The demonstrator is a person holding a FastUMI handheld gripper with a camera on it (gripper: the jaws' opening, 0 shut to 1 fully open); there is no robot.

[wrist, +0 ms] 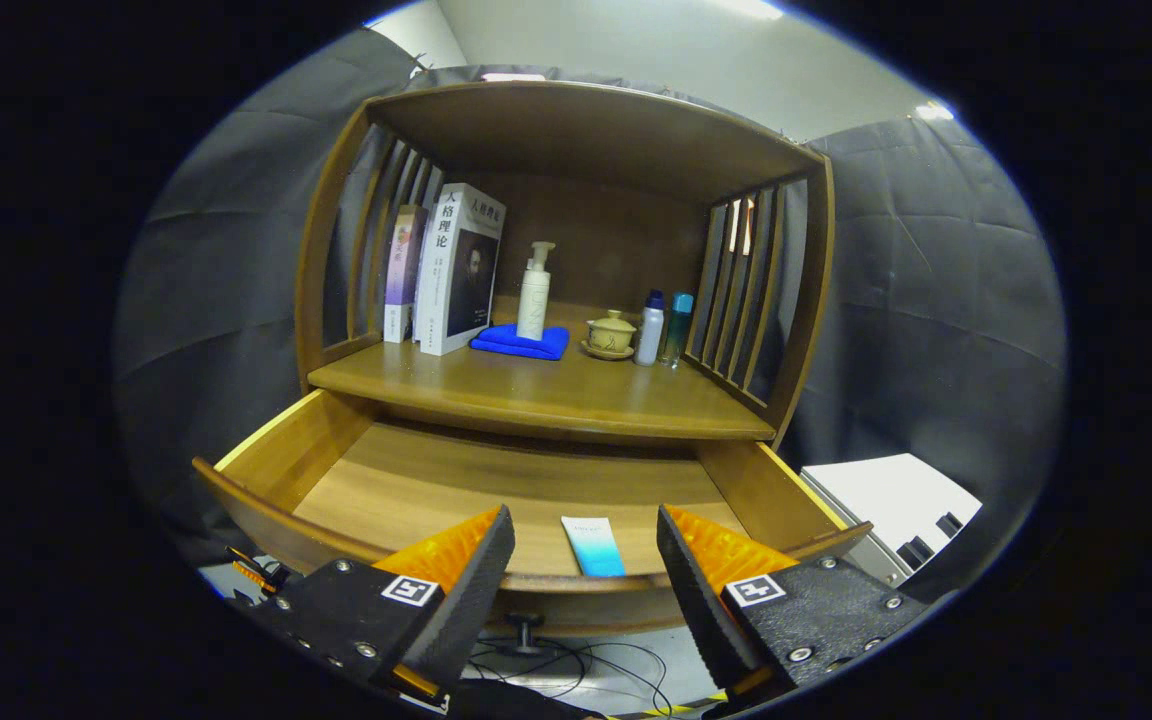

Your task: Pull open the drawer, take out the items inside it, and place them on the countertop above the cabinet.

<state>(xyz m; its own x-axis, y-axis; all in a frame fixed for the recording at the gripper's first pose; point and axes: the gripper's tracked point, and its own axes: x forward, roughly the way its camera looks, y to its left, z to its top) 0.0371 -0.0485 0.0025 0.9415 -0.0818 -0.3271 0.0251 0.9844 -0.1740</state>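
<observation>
The tongs (586, 560) are spread wide and grip nothing, poised at the front of the pulled-out drawer (276, 450). A small blue-and-white tube (593, 546) lies inside the drawer against its front wall, between the fingertips.

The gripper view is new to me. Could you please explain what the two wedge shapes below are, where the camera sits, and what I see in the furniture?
The camera rides on a hand-held gripper and looks forward along its two fingers; those are the wedges. They are open and hold nothing. Ahead is a wooden cabinet with its drawer pulled open. A small blue-and-white tube lies inside, between the fingers. On the countertop above stand books, a pump bottle on a blue cloth, a lidded cup and two small bottles.
</observation>
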